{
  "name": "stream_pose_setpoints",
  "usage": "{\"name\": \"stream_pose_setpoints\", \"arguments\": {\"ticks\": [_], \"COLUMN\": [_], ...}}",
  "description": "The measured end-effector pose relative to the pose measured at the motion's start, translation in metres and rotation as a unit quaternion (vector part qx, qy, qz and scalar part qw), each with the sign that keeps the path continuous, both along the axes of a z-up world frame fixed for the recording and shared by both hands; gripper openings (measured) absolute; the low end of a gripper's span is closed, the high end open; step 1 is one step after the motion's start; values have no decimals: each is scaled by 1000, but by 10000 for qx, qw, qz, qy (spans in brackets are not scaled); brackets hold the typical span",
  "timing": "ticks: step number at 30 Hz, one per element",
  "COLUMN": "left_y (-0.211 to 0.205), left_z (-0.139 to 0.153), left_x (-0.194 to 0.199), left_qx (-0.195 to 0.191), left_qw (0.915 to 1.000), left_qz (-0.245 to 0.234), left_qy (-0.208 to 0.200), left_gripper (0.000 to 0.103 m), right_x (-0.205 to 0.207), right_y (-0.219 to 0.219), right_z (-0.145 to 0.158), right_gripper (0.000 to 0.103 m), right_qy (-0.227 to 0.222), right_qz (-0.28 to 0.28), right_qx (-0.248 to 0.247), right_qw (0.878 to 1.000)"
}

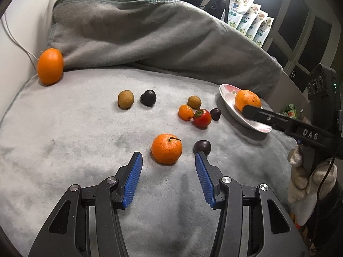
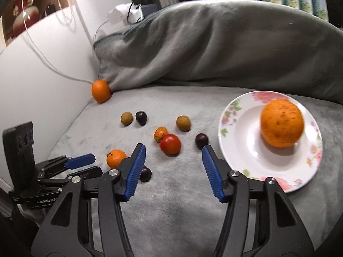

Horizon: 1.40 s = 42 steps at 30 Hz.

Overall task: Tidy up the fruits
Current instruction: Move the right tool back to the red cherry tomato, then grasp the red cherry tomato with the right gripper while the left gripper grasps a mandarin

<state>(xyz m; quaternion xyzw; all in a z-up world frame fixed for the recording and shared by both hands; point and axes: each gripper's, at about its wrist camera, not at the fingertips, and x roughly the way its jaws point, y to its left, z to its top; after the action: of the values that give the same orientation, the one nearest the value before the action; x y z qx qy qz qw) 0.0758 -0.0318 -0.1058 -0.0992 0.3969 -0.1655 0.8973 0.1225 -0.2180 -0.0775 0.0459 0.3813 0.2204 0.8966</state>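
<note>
A speckled orange lies on a white flowered plate at the right; both show in the left wrist view, orange and plate. My right gripper is open and empty, just left of the plate. My left gripper is open and empty, with a stemmed tangerine just ahead of its fingertips. A dark plum lies beside the tangerine. A red tomato, a small orange fruit, brown longans and dark plums are scattered on the grey blanket.
A large orange rests at the far left against the white wall and a raised fold of the blanket. A cable runs along the wall. Pouches stand behind the fold at the back right.
</note>
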Motion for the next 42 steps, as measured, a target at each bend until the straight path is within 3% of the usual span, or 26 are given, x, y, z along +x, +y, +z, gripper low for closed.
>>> {"name": "stream_pose_setpoints", "arguments": {"ticks": [9,22,42], "left_y": [2,-3,-16], "left_z": [-5,-14,-15], "left_x": [11,24,32], "left_qx": [15,113,274], "left_qw": [10000,9997,9990], "left_qz": [29,-74,-251], "left_qy": [78,216,243], "left_gripper": [50,44,35], "right_x": [25,50,57], "right_y": [27,41,53], "right_z": [-21,-42,-49], "right_gripper": [44,39,36], "right_qy": [227,399,462], "right_qz": [225,255,363], "right_qx": [-310,-553,-720], "right_qw": [9990,9973,9957]}}
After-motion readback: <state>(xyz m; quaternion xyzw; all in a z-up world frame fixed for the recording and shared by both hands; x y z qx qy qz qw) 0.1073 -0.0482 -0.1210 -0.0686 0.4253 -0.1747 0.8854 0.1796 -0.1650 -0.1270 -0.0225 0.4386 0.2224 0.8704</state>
